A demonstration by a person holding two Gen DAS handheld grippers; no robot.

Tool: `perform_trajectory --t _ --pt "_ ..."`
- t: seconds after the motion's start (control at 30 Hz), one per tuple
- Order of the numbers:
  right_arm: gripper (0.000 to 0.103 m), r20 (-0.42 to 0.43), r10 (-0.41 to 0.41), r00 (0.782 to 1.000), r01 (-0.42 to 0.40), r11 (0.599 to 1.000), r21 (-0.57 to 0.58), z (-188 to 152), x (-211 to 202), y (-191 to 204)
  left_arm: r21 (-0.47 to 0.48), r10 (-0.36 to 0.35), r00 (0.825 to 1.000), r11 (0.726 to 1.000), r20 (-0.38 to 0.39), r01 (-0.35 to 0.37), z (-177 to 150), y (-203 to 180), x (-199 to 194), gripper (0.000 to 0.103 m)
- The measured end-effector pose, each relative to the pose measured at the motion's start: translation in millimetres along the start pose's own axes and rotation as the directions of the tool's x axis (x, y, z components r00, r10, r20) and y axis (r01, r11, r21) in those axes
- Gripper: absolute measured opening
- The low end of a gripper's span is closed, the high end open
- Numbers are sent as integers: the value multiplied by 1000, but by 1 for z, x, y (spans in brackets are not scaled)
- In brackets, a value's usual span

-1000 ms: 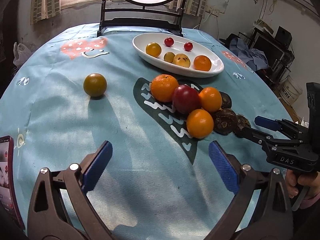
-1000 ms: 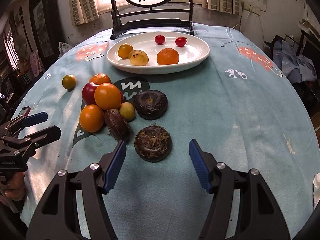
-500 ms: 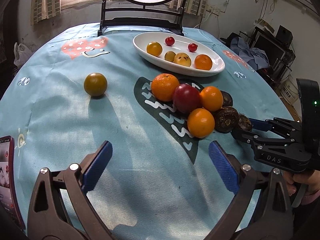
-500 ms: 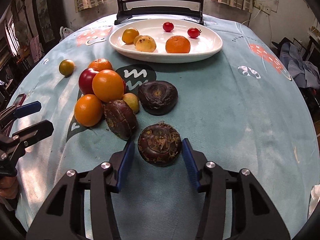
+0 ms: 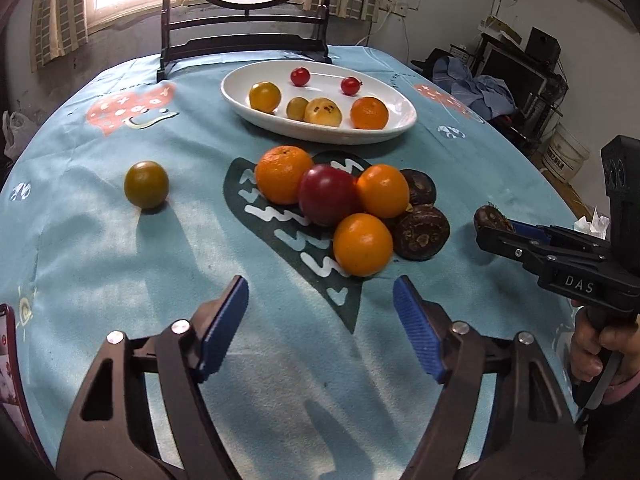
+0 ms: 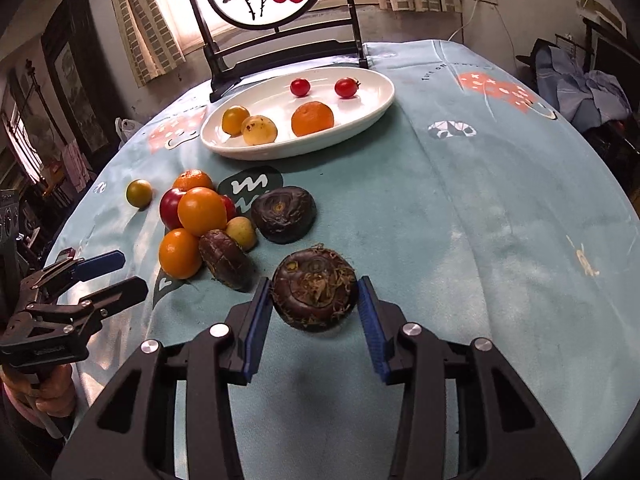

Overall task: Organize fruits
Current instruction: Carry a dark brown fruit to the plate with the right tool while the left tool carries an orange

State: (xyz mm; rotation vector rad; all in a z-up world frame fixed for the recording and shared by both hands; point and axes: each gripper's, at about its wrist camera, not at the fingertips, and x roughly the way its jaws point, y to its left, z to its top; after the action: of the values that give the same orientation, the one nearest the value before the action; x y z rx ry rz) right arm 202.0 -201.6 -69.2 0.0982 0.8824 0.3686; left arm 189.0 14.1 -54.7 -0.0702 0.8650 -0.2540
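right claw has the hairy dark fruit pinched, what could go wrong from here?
1. The dark fruit is round and fibrous, held in the right claw only at its sides; it may slip out.
2. The way to the white plate passes the fruit pile; a bump could set the oranges rolling.

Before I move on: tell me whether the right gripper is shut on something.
Shut: the right gripper pads press both sides of a dark hairy bulb.

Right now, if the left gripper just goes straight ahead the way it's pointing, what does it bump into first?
Probably the nearest orange; it lies ahead of the open left gripper, front of the fruit cluster, though depth is uncertain.
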Motion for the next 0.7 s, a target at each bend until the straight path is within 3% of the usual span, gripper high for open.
perform_trajectory --t 0.23,0.47,0.7 --pt "43 6 -1 1000 1 1000 20 -2 -2 -4 -5 -46 998 999 -48 46 18 -12 22 50" --pt "43 2 28 1000 -28 999 35 -3 -2 -9 -2 -36 995 999 -89 36 23 -20 40 45" --pt "43 9 42 999 -42 998 39 -3 -3 -9 25 -6 997 1000 -79 8 25 -25 46 38"
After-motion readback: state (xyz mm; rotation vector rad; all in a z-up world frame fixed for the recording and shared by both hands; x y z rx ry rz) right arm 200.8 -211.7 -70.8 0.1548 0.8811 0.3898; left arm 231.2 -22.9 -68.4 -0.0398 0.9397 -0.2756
